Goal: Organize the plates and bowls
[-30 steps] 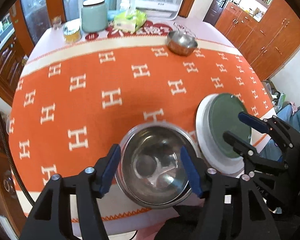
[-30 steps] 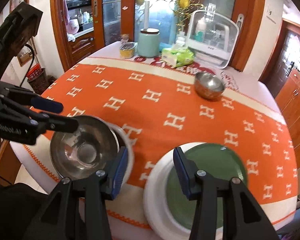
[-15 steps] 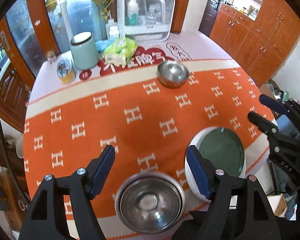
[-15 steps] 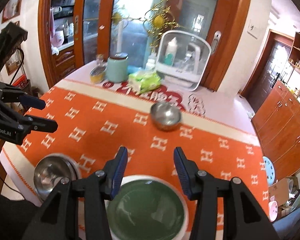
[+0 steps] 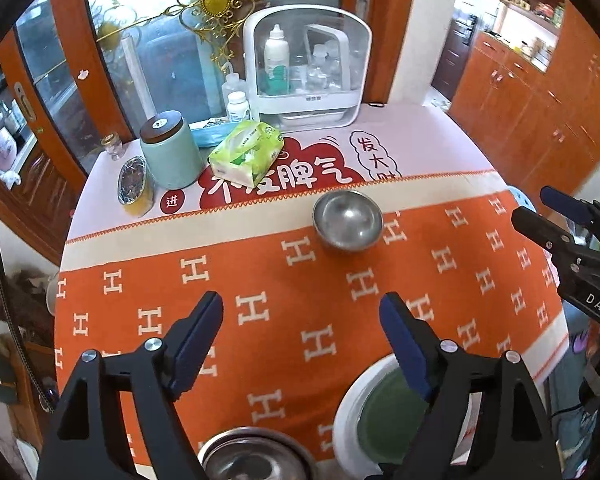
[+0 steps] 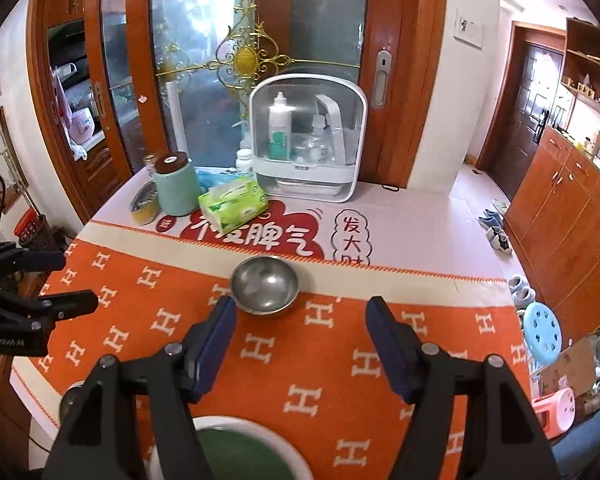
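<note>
Small steel bowl [image 6: 265,285] alone at the orange cloth's [image 6: 300,360] far edge, just ahead of the empty, just-widened right gripper [image 6: 300,350]; left gripper [image 5: 302,342], likewise spread and empty, farther back.

The round surface [image 5: 420,140] wears a white printed cover and, over its near part, an orange H-patterned cloth [image 5: 284,312]. On the cloth sit a small steel bowl [image 5: 348,220], a larger steel bowl [image 5: 252,456] and a green plate on a white plate [image 5: 388,420]. Behind stand a teal canister [image 5: 172,156], a tissue pack [image 5: 246,152] and a clear storage box [image 5: 308,68].
</note>
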Motion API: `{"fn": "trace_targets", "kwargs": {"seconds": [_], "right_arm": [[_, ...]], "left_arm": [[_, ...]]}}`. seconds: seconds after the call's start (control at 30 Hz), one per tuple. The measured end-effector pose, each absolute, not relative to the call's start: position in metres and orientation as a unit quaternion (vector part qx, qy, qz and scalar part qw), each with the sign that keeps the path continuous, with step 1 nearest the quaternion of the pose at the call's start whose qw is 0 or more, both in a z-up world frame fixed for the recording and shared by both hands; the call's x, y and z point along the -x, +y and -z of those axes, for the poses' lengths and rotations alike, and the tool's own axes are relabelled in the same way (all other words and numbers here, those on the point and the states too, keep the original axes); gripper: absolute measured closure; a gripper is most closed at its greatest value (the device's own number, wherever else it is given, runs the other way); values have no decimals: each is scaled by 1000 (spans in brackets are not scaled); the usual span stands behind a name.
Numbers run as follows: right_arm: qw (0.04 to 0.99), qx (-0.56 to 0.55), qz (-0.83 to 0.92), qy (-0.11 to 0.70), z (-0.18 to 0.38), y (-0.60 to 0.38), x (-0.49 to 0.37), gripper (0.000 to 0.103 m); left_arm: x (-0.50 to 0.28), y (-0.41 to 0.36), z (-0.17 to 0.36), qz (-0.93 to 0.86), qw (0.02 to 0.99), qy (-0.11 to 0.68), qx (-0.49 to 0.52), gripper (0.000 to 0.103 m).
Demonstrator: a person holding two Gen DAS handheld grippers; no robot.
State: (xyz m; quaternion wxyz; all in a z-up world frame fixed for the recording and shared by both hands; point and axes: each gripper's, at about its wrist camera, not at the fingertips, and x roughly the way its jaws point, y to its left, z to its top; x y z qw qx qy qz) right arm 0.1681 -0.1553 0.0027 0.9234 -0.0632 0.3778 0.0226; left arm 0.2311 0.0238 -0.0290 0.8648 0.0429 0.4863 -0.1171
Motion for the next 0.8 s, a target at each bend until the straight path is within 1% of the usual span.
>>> {"fn": "trace_targets", "kwargs": {"seconds": [0.3, 0.53, 0.8], "right_arm": [[912, 41, -65, 403, 20, -183, -234, 35], [889, 14, -100, 447, 64, -191, -276, 35], [867, -9, -118, 485, 114, -194, -318, 35]], "left_arm": [[-275, -15, 52, 74, 864, 497, -34, 24], [-312, -34, 83, 66, 854, 515, -34, 24], [-361, -38, 125, 47, 841, 539, -26, 24]]}}
